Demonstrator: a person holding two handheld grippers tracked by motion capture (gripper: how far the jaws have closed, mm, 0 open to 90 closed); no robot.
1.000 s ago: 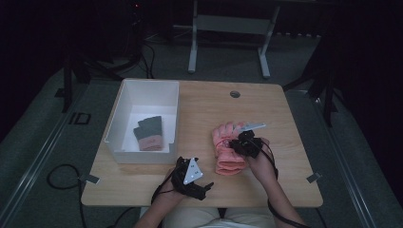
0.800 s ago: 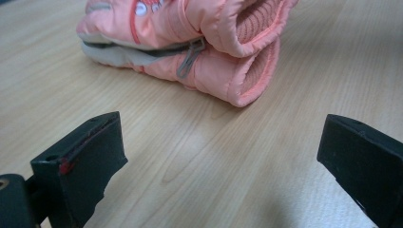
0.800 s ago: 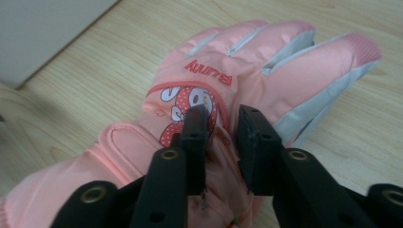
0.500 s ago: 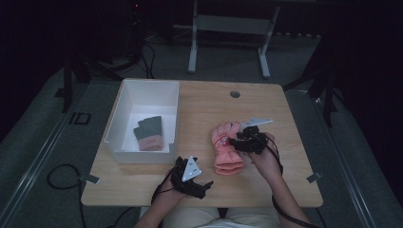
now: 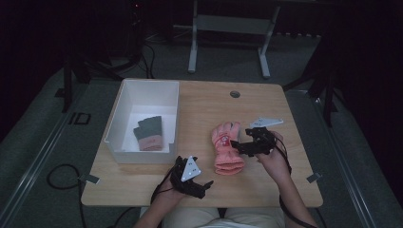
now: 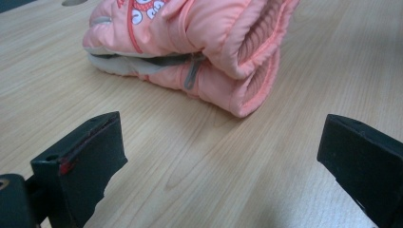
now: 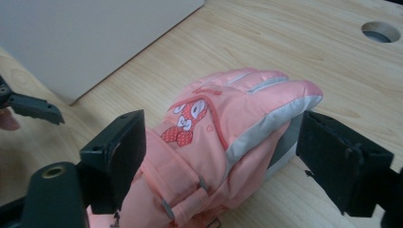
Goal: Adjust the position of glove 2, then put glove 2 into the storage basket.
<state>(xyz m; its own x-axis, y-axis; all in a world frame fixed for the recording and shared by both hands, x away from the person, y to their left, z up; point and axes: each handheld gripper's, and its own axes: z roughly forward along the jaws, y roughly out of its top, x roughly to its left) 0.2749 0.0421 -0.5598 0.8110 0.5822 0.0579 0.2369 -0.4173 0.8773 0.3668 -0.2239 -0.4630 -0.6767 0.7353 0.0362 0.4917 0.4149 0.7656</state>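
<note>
Two grippers: your left gripper [image 5: 205,184] sits near the front edge of the light wooden table [image 5: 204,109]; your right gripper [image 5: 237,147] hangs over the right side of the glove pile.
Task thing: pink padded ski gloves with grey trim and a red-and-white cartoon print [image 5: 227,148], stacked one on the other, lying flat on the bare wood right of the bin, fingers pointing away from you, ribbed cuffs toward you.
Right jaws: wide apart, just been opening; in the right gripper view the gloves [image 7: 228,137] lie between the two black jaws. The left jaw sits close against the glove side, cannot tell if it touches; the right one is just beside the grey edge. No squeeze on the fabric.
Left jaws: wide apart, nothing between them; in the left gripper view bare wood [image 6: 199,171] lies between the jaws, and the folded cuff end of the gloves [image 6: 209,52] lies ahead, apart from both.
Bin: white rectangular plastic bin [image 5: 124,102] on the left part of the table, well apart from the pink gloves.
Bin contents: dark grey knit gloves with pink cuffs [image 5: 148,133] flat on its floor.
Table detail: round cable hole [image 5: 235,94] near the far edge.
Hands: yours enter from the bottom, one on each gripper.
</note>
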